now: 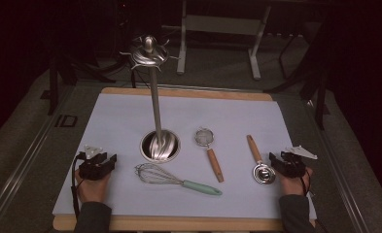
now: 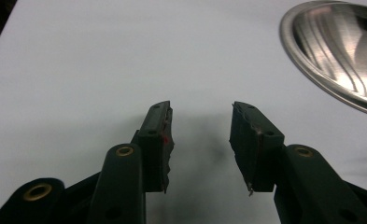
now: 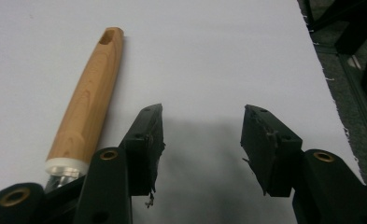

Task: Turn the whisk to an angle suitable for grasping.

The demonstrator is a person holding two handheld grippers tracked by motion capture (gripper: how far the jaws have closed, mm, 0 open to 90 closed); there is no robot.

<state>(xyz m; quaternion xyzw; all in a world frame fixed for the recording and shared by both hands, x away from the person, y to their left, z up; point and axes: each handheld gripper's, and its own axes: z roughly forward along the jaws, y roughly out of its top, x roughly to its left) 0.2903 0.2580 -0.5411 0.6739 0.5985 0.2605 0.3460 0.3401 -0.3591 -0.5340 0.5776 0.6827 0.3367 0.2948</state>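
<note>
High view: left gripper [image 1: 97, 164] rests beside the whisk [image 1: 171, 178]; right gripper [image 1: 286, 162] sits just beside the scoop [image 1: 259, 165].
Left gripper view: jaws spread on nothing; stand base [image 2: 337, 51] near, and a careless swing could topple it.
Right gripper view: jaws spread, empty; the scoop's handle [image 3: 88, 100] lies outside them, so closing now would miss.

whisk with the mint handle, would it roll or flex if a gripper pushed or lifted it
The whisk would probably roll, since its wire head and handle look round. The thin wires likely flex if squeezed. Lifted by the handle, it may dip toward the wires, though it looks light.
</note>
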